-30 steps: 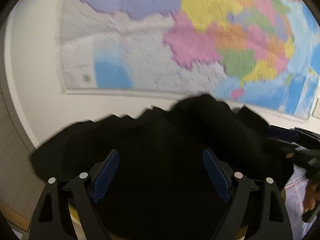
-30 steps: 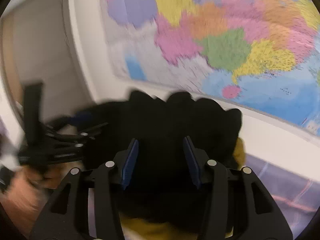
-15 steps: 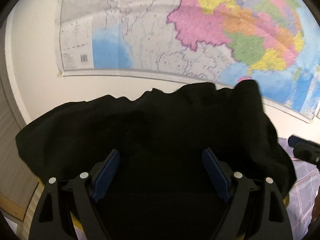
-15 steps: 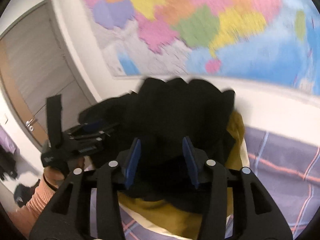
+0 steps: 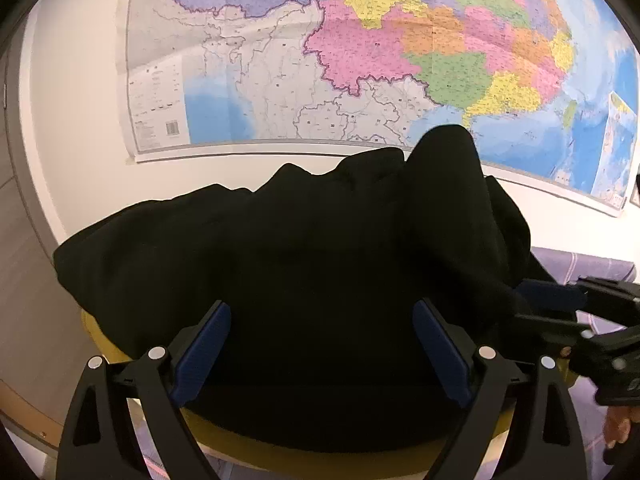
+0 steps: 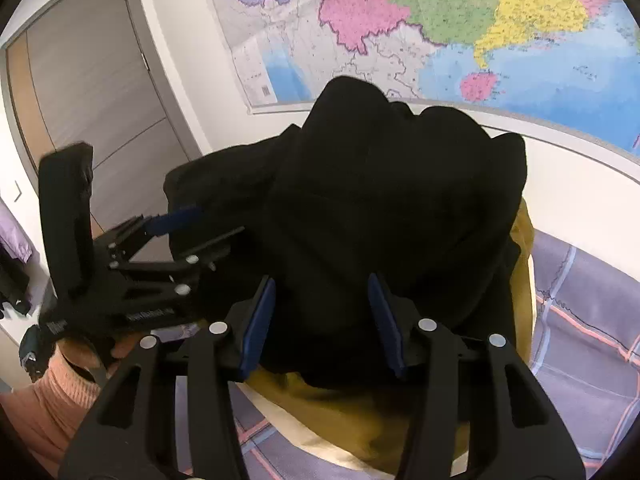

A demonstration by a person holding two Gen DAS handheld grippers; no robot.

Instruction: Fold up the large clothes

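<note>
1. Left wrist view: the left gripper (image 5: 320, 344) has its blue pads spread wide, nothing pinched, with the black garment (image 5: 304, 264) heaped right between and beyond them. It sits bunched on a mustard-yellow cloth (image 5: 320, 454), the wall map (image 5: 360, 60) behind. The right gripper (image 5: 580, 320) pokes in at the garment's far edge.
2. Right wrist view: the right gripper (image 6: 322, 316) is parted too, its jaws flanking the black garment (image 6: 380, 208) but clamping nothing I can see. The checked bedsheet (image 6: 580, 340) lies underneath.
3. My read: each side wants one layer at an edge or corner, not the bunched middle, then lift and spread flat.
4. Containers: none in sight.
</note>
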